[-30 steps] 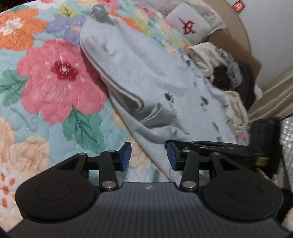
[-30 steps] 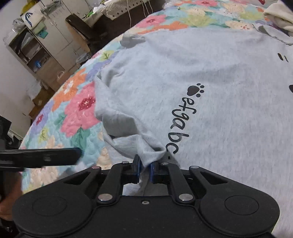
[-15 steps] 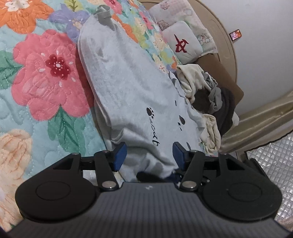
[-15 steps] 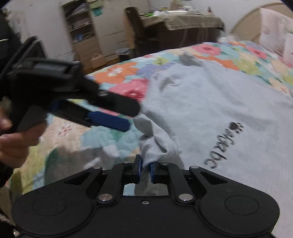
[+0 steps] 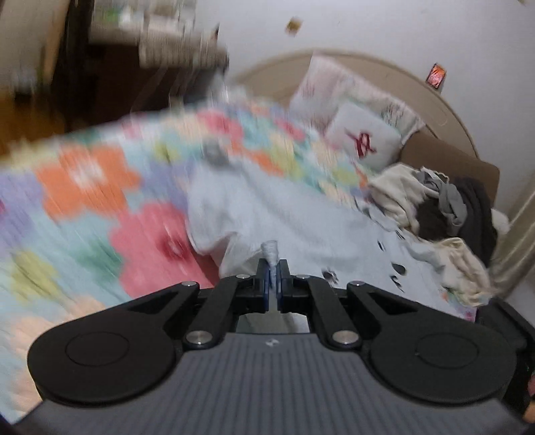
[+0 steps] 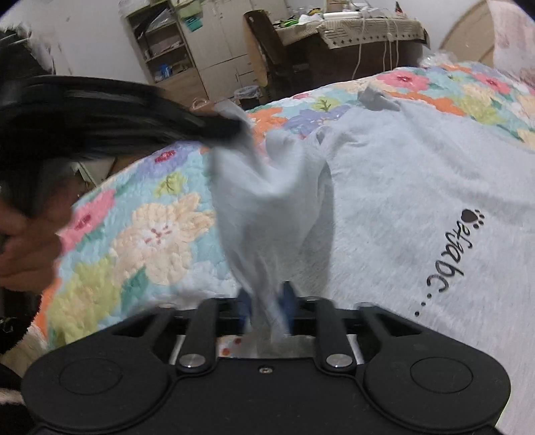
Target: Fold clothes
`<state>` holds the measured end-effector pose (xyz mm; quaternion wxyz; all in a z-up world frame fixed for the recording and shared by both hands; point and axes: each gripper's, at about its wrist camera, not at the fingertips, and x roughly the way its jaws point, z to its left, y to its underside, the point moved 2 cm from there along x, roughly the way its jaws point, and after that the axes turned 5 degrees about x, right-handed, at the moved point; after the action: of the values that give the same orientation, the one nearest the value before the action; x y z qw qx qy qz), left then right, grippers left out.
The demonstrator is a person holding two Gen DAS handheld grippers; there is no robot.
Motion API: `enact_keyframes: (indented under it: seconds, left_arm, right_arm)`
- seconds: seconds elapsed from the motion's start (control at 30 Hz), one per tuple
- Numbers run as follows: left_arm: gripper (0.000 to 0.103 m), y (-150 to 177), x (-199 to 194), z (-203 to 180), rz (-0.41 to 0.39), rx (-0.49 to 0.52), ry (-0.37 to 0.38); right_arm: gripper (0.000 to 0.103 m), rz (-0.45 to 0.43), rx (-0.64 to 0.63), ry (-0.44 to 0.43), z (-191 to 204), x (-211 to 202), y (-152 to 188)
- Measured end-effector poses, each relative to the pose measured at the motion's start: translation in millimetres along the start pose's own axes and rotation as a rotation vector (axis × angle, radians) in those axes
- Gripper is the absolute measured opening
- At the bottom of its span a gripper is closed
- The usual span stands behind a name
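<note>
Shirt (image 5: 301, 214): pale grey, spread on the flowered quilt (image 5: 83, 207); dark print marks on its right part.
Left view, left gripper (image 5: 275, 281): fingers together, clamped on a small tuft of the shirt's near edge that sticks up between the pads.
Left view, far side: pillows (image 5: 364, 137) against a curved headboard; a heap of clothes (image 5: 434, 214) at the right, just beside the shirt.
Left view, sharpness: quilt on the left badly blurred.
Right view, right gripper (image 6: 267, 308): jaws opening; a strand of shirt (image 6: 401, 200) hangs between the blue pads, blurred, and I cannot tell if they touch it.
Right view, left gripper (image 6: 217, 125): at the left, raised, gripping a corner of the same fold; a hand (image 6: 26, 247) holds its handle.
Right view, shirt: bunched fold lifted in the middle, the rest flat to the right with a paw print and lettering.
Right view, far side: shelves (image 6: 167, 47) and a cluttered table (image 6: 351, 30).
</note>
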<state>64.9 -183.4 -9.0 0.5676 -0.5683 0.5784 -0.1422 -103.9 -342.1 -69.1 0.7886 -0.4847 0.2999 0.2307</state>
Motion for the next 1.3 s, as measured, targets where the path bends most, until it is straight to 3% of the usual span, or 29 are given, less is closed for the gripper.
enact_keyframes:
  seconds: [0.1,0.2,0.27,0.3,0.5,0.6,0.77,0.93,1.03,1.1,1.17,1.23,1.3]
  left_arm:
    - [0.003,13.7,-27.4,14.0,0.020,0.027,-0.196]
    - [0.004,46.6,-15.6,48.8,0.227,-0.064,-0.363]
    - [0.004,61.4,-0.9,67.4,0.347,-0.138,-0.376]
    - [0.004,61.1,1.6,69.6,0.359,-0.148,-0.388]
    - [0.005,41.4,-3.6,46.0,0.313,-0.050,-0.445]
    - [0.005,44.6,-6.0,51.4,0.344,-0.085,-0.448]
    - [0.004,51.8,-16.2,57.7,0.364,-0.056,-0.568]
    - [0.005,47.2,-27.3,48.4,0.321,-0.117,-0.415]
    - [0.005,42.9,-9.4,27.6,0.354,-0.113,-0.280]
    - [0.006,34.0,8.5,4.7,0.399,-0.078,-0.177]
    - [0.016,24.3,27.9,-24.7,0.447,0.032,-0.126]
    - [0.036,17.2,50.0,-50.9,0.476,0.134,-0.104]
    - [0.041,15.0,79.7,-74.3,0.497,0.200,-0.068]
  right_arm:
    - [0.050,0.024,0.024,0.031,-7.6,-19.8,9.0]
    - [0.052,0.007,0.099,0.156,-33.5,-47.9,23.7]
    - [0.052,-0.005,0.189,0.243,-58.1,-70.4,35.8]
    - [0.052,-0.008,0.234,0.289,-70.1,-82.3,41.8]
    - [0.054,-0.050,0.431,0.557,-122.7,-183.5,90.3]
    - [0.063,-0.074,0.538,0.616,-146.9,-234.4,125.7]
    - [0.064,-0.017,0.738,0.635,-189.4,-278.7,184.4]
    - [0.064,-0.085,0.882,0.487,-195.0,-284.9,224.5]
    - [0.064,-0.064,0.893,0.455,-206.6,-264.4,221.1]
    - [0.064,-0.064,0.875,0.476,-213.0,-252.5,204.2]
    - [0.064,-0.048,0.833,0.515,-216.0,-239.5,180.8]
    - [0.064,0.003,0.808,0.609,-216.8,-223.8,163.5]
    - [0.064,0.032,0.818,0.672,-222.2,-212.1,153.1]
